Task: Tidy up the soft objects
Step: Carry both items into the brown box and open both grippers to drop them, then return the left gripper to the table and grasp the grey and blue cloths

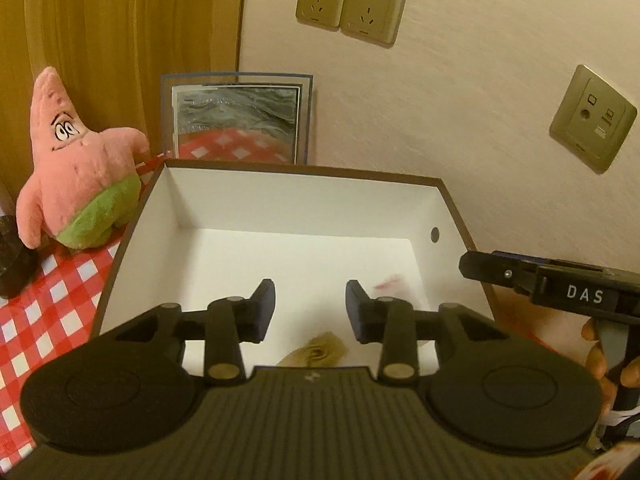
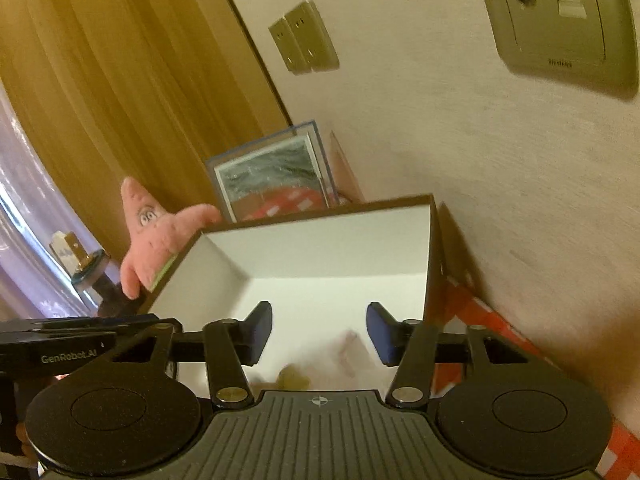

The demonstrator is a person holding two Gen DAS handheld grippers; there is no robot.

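A brown box with a white inside [image 1: 280,208] stands open on the red checked cloth. My left gripper [image 1: 310,310] hangs over its near end, open, with nothing between its pads. Below it in the box lie a tan soft thing [image 1: 322,354] and a blurred white and pink soft thing [image 1: 394,286]. My right gripper [image 2: 320,332] is open too, above the same box [image 2: 320,240], with the blurred white and pink thing [image 2: 348,354] and the tan thing [image 2: 294,378] beneath it. A pink star plush with green shorts [image 1: 76,168] stands left of the box.
A framed picture [image 1: 236,120] leans on the wall behind the box. Wall sockets [image 1: 352,6] sit above it. A wooden panel [image 1: 120,20] rises at the back left. A dark object [image 1: 12,268] stands at the left edge on the checked cloth [image 1: 52,320].
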